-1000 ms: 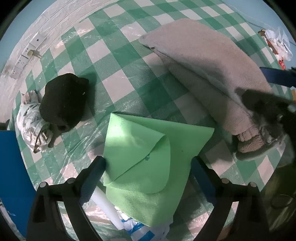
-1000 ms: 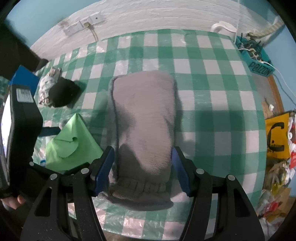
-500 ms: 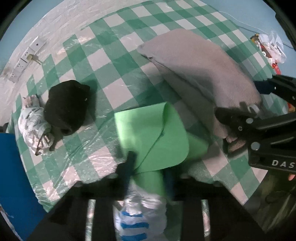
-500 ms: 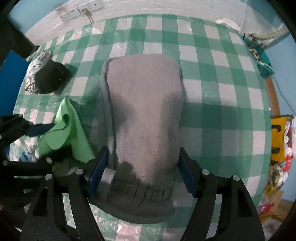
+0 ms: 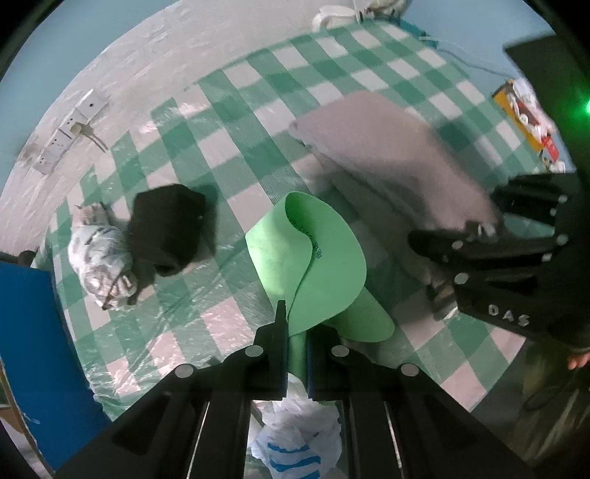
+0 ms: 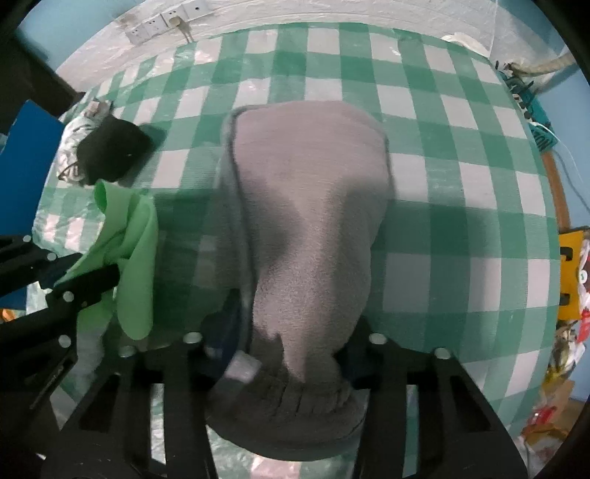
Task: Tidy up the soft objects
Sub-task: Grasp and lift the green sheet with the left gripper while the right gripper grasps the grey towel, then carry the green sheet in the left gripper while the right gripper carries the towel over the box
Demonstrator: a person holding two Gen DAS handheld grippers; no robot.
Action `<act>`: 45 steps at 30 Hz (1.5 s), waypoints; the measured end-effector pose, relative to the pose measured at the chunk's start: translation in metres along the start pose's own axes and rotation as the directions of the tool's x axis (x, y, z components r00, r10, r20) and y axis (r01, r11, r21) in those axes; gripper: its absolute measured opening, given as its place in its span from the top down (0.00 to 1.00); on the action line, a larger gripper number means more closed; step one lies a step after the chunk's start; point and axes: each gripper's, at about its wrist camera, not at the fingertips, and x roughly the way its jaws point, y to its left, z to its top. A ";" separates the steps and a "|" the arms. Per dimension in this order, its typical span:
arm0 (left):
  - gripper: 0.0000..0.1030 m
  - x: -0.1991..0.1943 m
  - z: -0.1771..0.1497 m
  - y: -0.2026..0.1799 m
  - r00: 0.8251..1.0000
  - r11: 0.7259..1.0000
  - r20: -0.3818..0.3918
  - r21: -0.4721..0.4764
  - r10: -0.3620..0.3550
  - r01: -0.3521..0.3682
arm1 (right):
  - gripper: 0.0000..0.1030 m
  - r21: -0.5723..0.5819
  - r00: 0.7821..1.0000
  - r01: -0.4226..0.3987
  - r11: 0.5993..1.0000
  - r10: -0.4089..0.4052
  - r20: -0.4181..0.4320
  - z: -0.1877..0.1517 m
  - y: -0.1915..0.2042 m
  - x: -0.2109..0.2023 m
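Observation:
My left gripper [image 5: 295,331] is shut on the near edge of a green cloth [image 5: 313,258], which curls up off the checked table [image 5: 206,147]. The same green cloth [image 6: 132,250] hangs from the left gripper [image 6: 88,280] in the right wrist view. A grey fleece garment [image 6: 306,221] lies lengthwise on the table. My right gripper [image 6: 287,342] is closing its jaws on the garment's ribbed near end, and the fabric bunches between them. The right gripper [image 5: 479,235] also shows at the end of the grey garment [image 5: 387,147] in the left wrist view.
A black soft hat [image 5: 169,224] rests against a white patterned bundle [image 5: 99,265] at the table's left. A blue board [image 5: 25,350] stands at the left edge. A white and blue plastic bag [image 5: 295,434] lies under my left gripper. Wall sockets [image 6: 162,24] sit at the back.
The left jaws went from wide apart to shut on the green cloth and rose, curling it upward. The right gripper sank and its jaws narrowed onto the grey garment's end.

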 end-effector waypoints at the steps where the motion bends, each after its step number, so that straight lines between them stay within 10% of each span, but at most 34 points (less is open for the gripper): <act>1: 0.93 -0.003 0.000 0.002 1.000 1.000 0.010 -0.008 -0.003 0.003 | 0.63 -0.005 1.000 0.005 1.000 -0.005 0.003 0.000 0.002 -0.001; 23: 0.93 -0.053 0.001 0.029 0.990 0.988 0.137 -0.145 -0.030 0.050 | 0.72 -0.061 0.992 0.018 0.998 -0.011 0.127 0.001 0.028 -0.069; 45: 0.94 -0.096 -0.037 0.068 0.980 0.963 0.159 -0.260 0.120 -0.076 | 0.72 -0.162 0.974 0.036 0.986 0.002 0.227 0.009 0.080 -0.126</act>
